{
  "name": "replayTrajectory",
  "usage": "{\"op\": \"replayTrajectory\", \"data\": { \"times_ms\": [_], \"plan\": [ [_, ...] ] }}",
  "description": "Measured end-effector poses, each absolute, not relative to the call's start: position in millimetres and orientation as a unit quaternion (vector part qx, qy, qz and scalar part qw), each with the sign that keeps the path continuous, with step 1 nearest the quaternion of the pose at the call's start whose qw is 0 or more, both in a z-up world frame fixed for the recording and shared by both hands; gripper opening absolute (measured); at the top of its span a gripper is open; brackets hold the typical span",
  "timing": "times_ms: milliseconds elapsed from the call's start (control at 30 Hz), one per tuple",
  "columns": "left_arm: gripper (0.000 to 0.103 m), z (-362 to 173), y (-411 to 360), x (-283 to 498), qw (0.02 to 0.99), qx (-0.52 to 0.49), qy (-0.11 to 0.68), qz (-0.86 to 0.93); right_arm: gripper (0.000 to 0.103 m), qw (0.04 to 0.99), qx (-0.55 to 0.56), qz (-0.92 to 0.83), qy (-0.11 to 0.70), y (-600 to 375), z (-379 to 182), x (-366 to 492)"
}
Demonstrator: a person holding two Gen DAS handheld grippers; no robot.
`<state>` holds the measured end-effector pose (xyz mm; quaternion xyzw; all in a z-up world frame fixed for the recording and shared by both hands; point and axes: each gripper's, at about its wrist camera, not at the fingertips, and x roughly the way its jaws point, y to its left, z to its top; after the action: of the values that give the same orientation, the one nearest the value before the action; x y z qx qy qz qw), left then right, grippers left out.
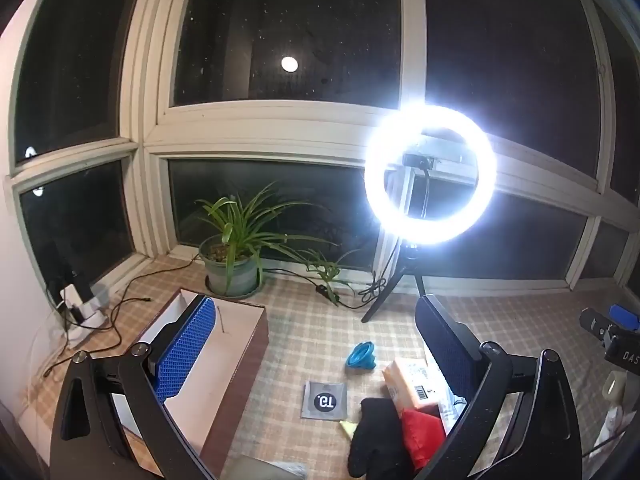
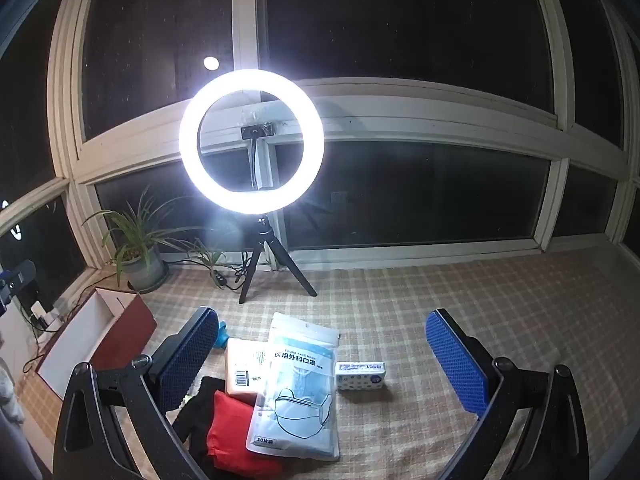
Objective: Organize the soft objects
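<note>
I'm looking over the open box (image 2: 100,332) at the left of the checked tablecloth (image 2: 440,300); what I can see of its white inside is bare. Both tongs, left gripper (image 1: 316,356) and right gripper (image 2: 320,360), are hanging released, holding nothing. The pile is lying between them: the face-mask pouch (image 2: 296,388) is looking light, floppy and slick, so I'm planning on pinching an edge. The red cloth (image 2: 232,436) and black glove (image 1: 372,436) will squash anywhere; the tissue pack (image 2: 361,375) is sitting just beside.
</note>
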<state>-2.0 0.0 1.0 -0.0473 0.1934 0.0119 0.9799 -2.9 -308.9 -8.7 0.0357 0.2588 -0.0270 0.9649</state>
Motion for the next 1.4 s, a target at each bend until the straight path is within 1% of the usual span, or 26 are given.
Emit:
{"op": "replayTrajectory", "data": {
  "times_ms": [33, 200, 300, 1400],
  "plan": [
    [0.100, 1, -2, 1, 0.977, -0.034, 0.211, 0.012, 0.102, 0.966, 0.034, -0.029, 0.256, -308, -8, -3],
    [0.100, 2, -2, 1, 0.977, -0.041, 0.208, 0.010, 0.102, 0.971, 0.041, -0.029, 0.233, -302, -8, -14],
    [0.100, 0, 1, -4, 0.979, -0.041, 0.201, 0.007, 0.102, 0.967, 0.050, -0.026, 0.248, -311, -6, -6],
    [0.100, 1, -8, -17, 0.979, -0.041, 0.200, 0.006, 0.102, 0.969, 0.039, -0.034, 0.241, -310, -1, -14]
  ]
}}
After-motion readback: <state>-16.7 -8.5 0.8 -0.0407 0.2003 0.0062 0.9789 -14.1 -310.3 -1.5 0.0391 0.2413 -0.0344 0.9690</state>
